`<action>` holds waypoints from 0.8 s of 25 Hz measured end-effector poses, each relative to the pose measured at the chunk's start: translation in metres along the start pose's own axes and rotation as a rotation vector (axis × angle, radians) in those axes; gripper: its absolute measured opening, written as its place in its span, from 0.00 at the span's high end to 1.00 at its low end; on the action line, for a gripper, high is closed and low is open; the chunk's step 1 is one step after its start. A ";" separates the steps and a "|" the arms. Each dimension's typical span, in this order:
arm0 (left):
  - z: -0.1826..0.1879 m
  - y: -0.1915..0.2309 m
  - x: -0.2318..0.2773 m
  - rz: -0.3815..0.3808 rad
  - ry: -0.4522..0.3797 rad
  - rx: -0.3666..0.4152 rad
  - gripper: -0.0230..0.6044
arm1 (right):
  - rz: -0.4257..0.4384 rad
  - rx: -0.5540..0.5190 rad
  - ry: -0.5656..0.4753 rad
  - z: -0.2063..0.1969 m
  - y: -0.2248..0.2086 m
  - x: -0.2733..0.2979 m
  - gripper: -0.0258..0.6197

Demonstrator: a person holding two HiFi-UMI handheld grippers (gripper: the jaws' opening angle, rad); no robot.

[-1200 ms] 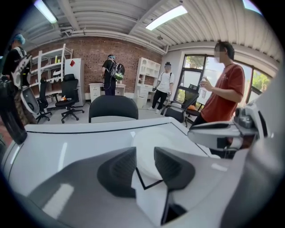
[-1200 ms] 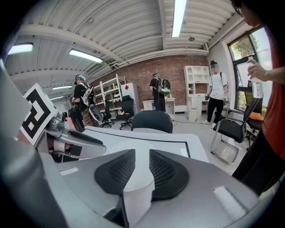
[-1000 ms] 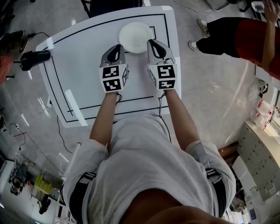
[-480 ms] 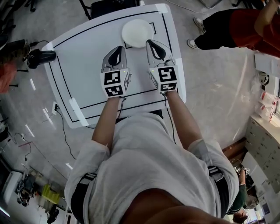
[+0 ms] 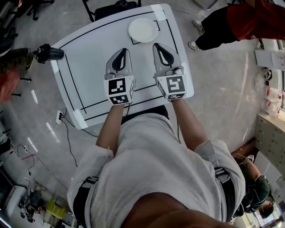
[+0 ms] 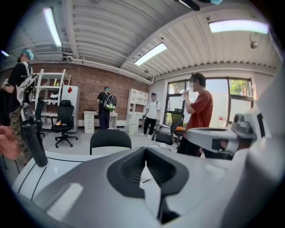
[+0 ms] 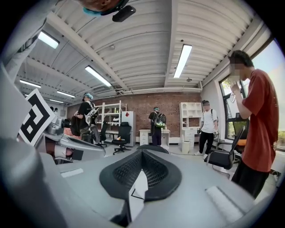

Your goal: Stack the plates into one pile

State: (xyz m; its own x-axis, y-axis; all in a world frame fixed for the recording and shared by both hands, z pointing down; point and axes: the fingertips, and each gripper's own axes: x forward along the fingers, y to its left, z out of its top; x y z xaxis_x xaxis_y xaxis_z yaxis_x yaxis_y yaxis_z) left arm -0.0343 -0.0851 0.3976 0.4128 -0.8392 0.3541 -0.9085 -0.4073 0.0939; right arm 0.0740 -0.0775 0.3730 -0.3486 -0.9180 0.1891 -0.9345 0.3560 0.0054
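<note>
A round white plate [image 5: 143, 30] lies on the far part of the white table [image 5: 89, 58], inside its black outline. I cannot tell how many plates are in it. My left gripper [image 5: 123, 51] and right gripper [image 5: 159, 46] hang side by side above the table, on the near side of the plate and apart from it. Both are shut with nothing between their jaws. In the left gripper view the left gripper [image 6: 145, 154] points out over the room. The right gripper view shows the same for the right gripper [image 7: 141, 154]. Neither view shows the plate.
A black handheld device [image 5: 49, 53] stands at the table's left corner. A black chair [image 5: 116, 5] is behind the far edge. A person in a red top [image 5: 249, 18] stands at the right. Cables and a socket strip [image 5: 59, 116] lie on the floor, left.
Both grippers have drawn back from the plate toward my body and risen, still shut and empty. The plate stays where it was on the table.
</note>
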 end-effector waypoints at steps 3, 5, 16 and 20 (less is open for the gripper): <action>0.009 0.001 -0.023 -0.003 -0.044 0.010 0.96 | -0.025 -0.013 -0.008 0.009 0.014 -0.015 0.96; 0.014 -0.001 -0.039 -0.003 -0.064 0.016 0.96 | -0.046 -0.029 -0.012 0.018 0.021 -0.028 0.96; 0.039 -0.012 -0.109 -0.033 -0.150 0.047 0.96 | -0.094 -0.057 -0.082 0.060 0.063 -0.083 0.96; 0.040 -0.011 -0.125 -0.044 -0.162 0.054 0.96 | -0.104 -0.077 -0.097 0.067 0.076 -0.096 0.96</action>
State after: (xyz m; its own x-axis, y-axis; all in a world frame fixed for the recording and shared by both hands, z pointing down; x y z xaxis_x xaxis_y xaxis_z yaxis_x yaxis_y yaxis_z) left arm -0.0733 0.0098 0.3148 0.4611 -0.8656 0.1955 -0.8863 -0.4599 0.0540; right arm 0.0315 0.0261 0.2898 -0.2596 -0.9617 0.0878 -0.9587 0.2676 0.0963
